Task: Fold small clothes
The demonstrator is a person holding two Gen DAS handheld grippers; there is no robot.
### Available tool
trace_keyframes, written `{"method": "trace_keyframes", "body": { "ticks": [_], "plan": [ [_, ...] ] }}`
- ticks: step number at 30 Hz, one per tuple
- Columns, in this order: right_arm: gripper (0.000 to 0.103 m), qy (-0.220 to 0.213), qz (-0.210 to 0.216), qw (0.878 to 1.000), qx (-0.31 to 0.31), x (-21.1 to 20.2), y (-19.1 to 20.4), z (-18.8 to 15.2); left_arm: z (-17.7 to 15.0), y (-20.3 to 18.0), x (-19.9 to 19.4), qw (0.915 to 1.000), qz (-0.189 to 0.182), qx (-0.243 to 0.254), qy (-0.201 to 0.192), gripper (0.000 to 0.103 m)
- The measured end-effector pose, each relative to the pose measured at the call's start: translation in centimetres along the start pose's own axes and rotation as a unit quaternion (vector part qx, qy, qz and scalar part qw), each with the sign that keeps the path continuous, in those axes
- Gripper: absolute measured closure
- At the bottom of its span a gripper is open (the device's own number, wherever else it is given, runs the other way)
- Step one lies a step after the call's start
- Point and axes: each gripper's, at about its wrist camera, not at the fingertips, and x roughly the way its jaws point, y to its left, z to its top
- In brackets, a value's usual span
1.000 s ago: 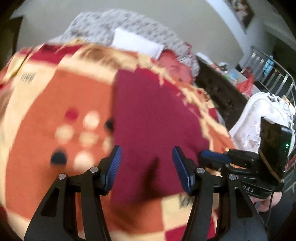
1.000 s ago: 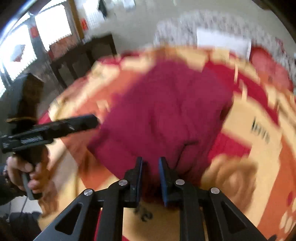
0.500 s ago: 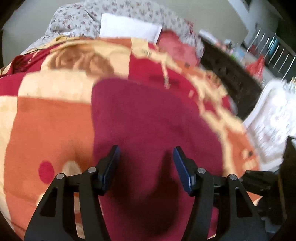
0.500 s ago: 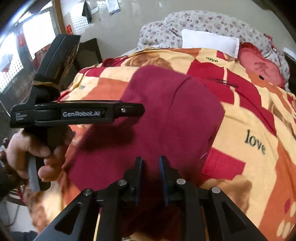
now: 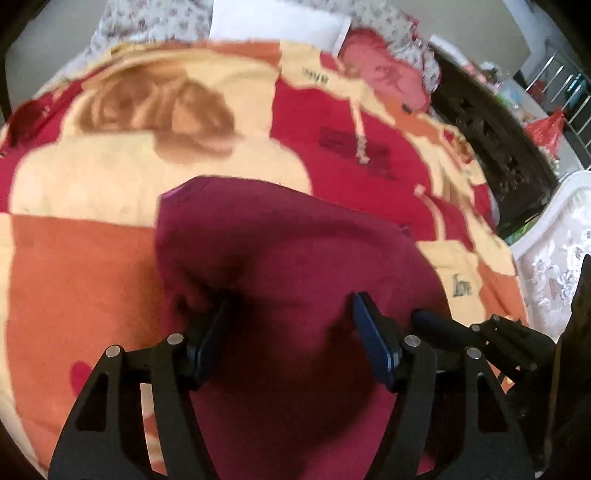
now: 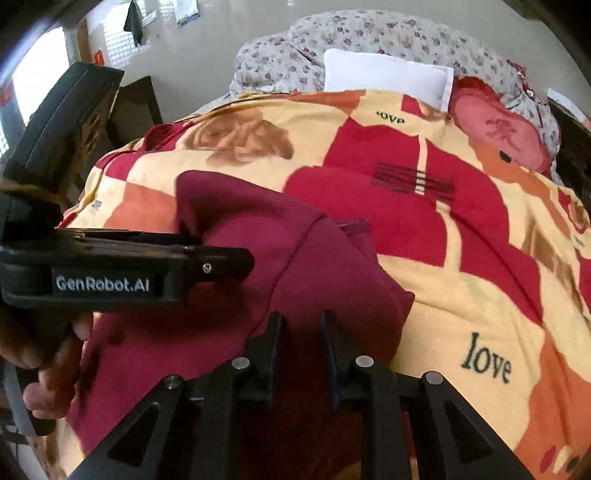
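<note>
A dark red garment (image 5: 295, 266) lies on a red, orange and cream blanket (image 5: 92, 192) on a bed. It is partly folded, with a raised fold near its far left corner. My left gripper (image 5: 290, 328) is open, its fingers spread over the garment's near part. My right gripper (image 6: 301, 343) is shut on the garment's (image 6: 295, 266) near edge. In the right wrist view the left gripper's body (image 6: 110, 269) reaches in from the left over the garment. The right gripper's tip (image 5: 443, 325) shows at the right of the left wrist view.
A white pillow (image 6: 388, 77), a floral quilt (image 6: 369, 33) and a pink cushion (image 6: 498, 129) lie at the head of the bed. A dark wooden cabinet (image 5: 491, 136) and a white ornate chair (image 5: 554, 266) stand to the right of the bed.
Both grippers have moved forward along the bed. The right gripper has carried the garment's edge with it, so the garment now lies shorter and doubled. The left gripper stayed open.
</note>
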Motion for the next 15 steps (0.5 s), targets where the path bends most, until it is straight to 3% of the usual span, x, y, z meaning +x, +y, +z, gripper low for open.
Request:
{"method": "trace_keyframes", "body": {
  "ticks": [3,6,9,11,12,15],
  "plan": [
    [0.083,-0.046,0.007,0.999,-0.002,-4.1,0.4,-1.3,-1.4,0.7,-4.5,0.9982,-0.026,-0.001,-0.054,0.036],
    [0.083,-0.077,0.033,0.996,-0.010,-7.4,1.8,-3.3,-4.8,0.6,-7.6,0.9962,-0.043,0.000,-0.076,0.036],
    [0.078,-0.072,0.065,0.995,-0.023,-7.8,3.6,-6.1,-8.7,-0.5,-7.9,0.9965,-0.053,0.016,-0.061,0.036],
    [0.072,-0.011,0.038,0.999,-0.036,-4.7,4.1,-8.2,-11.1,-1.2,-5.3,0.9986,-0.034,0.033,-0.024,0.036],
    [0.072,-0.006,0.038,0.999,-0.035,-4.1,4.2,-8.9,-11.4,-1.5,-4.9,0.9986,-0.028,0.037,-0.026,0.036],
    [0.072,-0.052,0.029,0.998,-0.027,-6.6,4.8,-9.3,-11.9,-2.9,-5.9,0.9973,0.000,0.057,-0.045,0.036]
  ]
}}
